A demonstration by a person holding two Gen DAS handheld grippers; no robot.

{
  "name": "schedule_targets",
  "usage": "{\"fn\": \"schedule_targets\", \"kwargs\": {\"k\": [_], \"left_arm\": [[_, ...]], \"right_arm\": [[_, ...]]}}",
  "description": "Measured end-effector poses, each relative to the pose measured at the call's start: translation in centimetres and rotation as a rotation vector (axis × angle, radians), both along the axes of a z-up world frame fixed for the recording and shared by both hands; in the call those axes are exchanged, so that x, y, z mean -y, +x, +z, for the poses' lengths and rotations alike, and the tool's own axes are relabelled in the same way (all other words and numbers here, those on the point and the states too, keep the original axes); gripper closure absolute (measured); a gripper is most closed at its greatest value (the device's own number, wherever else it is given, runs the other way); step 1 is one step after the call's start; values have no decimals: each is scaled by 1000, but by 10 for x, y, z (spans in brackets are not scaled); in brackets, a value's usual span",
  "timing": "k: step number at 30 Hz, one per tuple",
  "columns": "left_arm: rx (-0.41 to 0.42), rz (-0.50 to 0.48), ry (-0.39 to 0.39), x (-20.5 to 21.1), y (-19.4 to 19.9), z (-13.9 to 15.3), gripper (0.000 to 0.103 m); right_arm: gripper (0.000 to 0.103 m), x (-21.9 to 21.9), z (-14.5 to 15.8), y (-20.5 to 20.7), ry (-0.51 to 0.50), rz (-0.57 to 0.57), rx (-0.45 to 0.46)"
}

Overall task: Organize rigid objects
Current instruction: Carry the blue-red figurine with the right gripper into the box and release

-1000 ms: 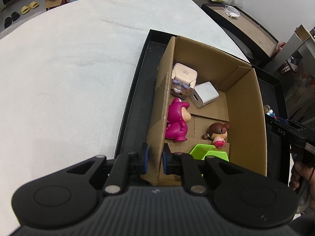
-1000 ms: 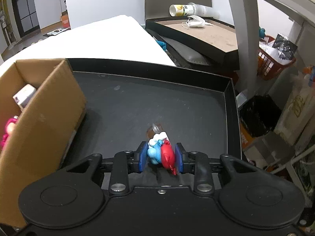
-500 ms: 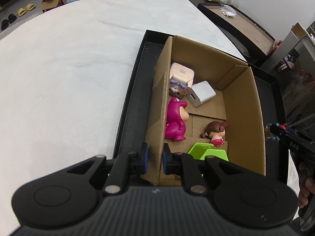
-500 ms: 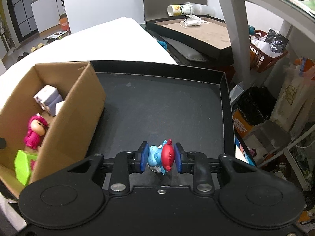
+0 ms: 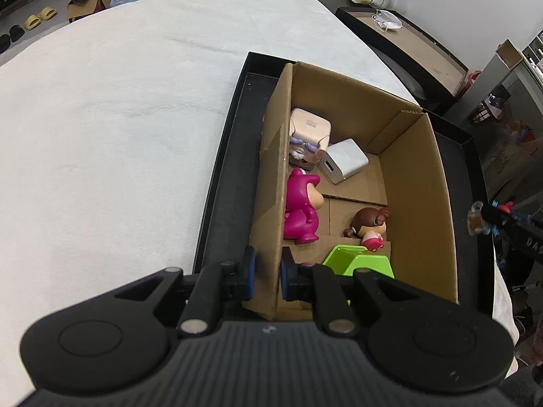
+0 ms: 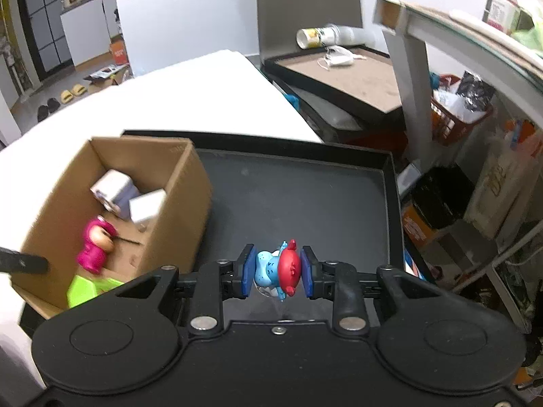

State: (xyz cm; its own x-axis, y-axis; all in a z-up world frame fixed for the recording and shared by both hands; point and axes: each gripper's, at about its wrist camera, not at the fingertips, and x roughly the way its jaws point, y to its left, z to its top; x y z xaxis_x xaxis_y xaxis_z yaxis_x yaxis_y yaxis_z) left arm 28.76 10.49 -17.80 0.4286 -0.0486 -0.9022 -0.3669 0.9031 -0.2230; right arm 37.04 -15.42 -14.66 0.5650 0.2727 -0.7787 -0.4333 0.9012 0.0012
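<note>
1. Left gripper (image 5: 264, 273) is clamped on the near wall of the cardboard box (image 5: 437, 183), one pad outside, one inside.
2. Inside the box, just ahead of it: a green block (image 5: 353, 260), a magenta figure (image 5: 300, 211), a brown-haired doll (image 5: 368, 225), and further ahead a white cube (image 5: 346, 160) and a pinkish cube (image 5: 310, 127).
3. Right gripper (image 6: 276, 270) has its pads squeezed on a blue and red toy (image 6: 280, 268), held up over the black tray (image 6: 305, 203).
4. From the right gripper, the box sits ahead and to the left, on the same tray.
</note>
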Motion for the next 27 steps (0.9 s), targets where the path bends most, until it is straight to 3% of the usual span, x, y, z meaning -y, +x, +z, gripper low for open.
{"fn": "schedule_targets", "kwargs": {"k": [17,27], "left_arm": [[21,-4,-30,-5,-3,-1,89],[28,-6,-44,-8,-5,-1,89]], "right_arm": [[75,-55,57,-2,50,88,79],[75,-95,48,-2,60,138,30]]}}
